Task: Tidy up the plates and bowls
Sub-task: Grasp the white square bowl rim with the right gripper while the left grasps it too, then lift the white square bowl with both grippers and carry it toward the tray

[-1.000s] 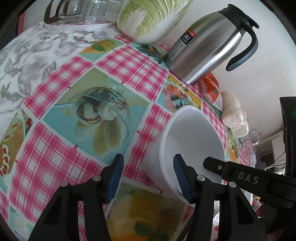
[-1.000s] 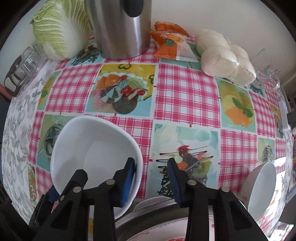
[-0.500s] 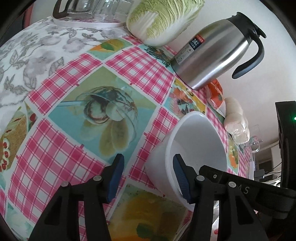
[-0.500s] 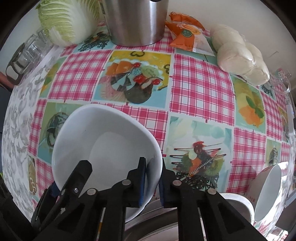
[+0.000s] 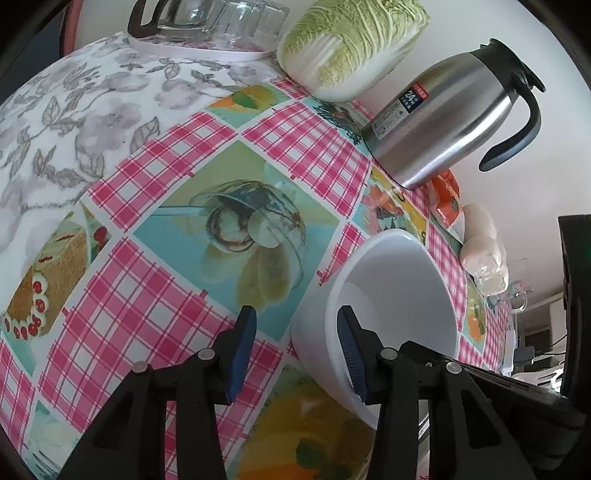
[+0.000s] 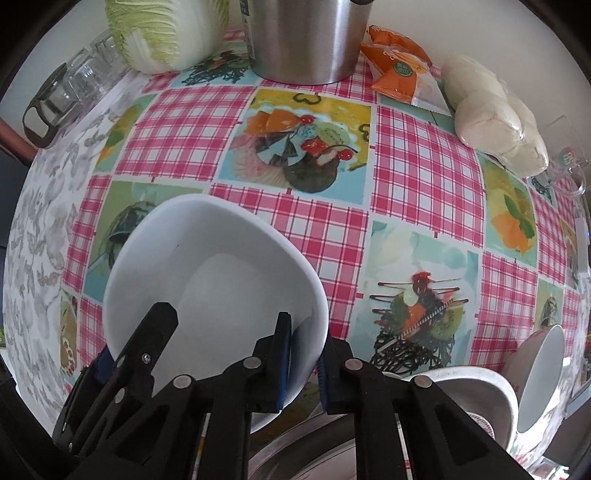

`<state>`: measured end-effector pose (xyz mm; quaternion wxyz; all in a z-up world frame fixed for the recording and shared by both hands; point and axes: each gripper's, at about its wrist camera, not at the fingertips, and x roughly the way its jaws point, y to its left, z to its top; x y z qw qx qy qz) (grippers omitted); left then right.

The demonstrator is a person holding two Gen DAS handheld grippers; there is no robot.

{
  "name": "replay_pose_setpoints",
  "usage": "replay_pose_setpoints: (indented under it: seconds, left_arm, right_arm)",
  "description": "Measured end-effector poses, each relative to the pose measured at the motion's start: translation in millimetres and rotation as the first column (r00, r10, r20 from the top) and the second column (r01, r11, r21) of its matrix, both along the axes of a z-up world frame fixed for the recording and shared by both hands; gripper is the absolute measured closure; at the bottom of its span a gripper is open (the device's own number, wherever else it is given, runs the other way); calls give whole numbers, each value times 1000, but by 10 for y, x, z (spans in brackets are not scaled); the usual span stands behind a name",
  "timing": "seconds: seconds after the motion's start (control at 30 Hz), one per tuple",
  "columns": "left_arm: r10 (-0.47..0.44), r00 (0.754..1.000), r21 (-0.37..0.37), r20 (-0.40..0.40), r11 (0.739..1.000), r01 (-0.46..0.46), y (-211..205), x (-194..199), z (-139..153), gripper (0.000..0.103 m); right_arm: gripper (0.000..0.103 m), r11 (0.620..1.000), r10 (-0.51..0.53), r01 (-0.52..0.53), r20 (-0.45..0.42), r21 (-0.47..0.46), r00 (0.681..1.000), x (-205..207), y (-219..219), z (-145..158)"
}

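Observation:
A white bowl point(image 5: 399, 295) point(image 6: 221, 266) stands tilted on the checked tablecloth, held from both sides. My right gripper point(image 6: 303, 343) points down and is shut on the bowl's near right rim, one pad inside and one outside. My left gripper point(image 5: 295, 317) straddles the opposite wall: its right pad is inside the bowl, its left pad outside with a gap to the wall. Its jaws are closing. A second white bowl point(image 6: 543, 369) stands on edge at the lower right.
A steel thermos jug point(image 5: 450, 114), a Chinese cabbage point(image 5: 351, 48) and a tray of glassware point(image 5: 207, 22) line the far edge by the wall. An orange packet point(image 6: 399, 66) and bagged buns point(image 6: 495, 122) lie to the right. Metal dishes point(image 6: 472, 391) sit under my right gripper.
My right gripper's jaws have shut on the bowl's rim. The left jaws have narrowed around the opposite wall. The bowl has tipped up a little.

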<state>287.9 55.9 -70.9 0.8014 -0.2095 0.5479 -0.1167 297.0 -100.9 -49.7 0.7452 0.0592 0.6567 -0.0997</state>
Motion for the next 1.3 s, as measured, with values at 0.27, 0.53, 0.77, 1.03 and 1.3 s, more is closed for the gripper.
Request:
replay_pose_setpoints:
  seconds: [0.27,0.53,0.77,1.03,1.3]
  left_arm:
    - [-13,1000,-43,-11,999,12,15,-14,-45,72]
    - [-14,999,-66,-32,998,12,77,-57,-27,78]
    - [-4,999,-84,-42,997,1,150,-94,23,79]
    - [0,1000,-117,-14,993,-2,246,-197,237,79]
    - [-8,997,-121,72,993,17,259,-407,666,79]
  right_arm:
    - [89,1000,0,0,0,-1,1000,-19,51,10]
    - [89,1000,-11,11,-5,6,1000,-32,91,26]
    - [89,1000,-13,13,-3,11,1000,-146,187,61]
    - [89,1000,4,-4,34,-2,999,-266,343,347]
    - [89,999,26,-23,93,-33,995,-416,340,801]
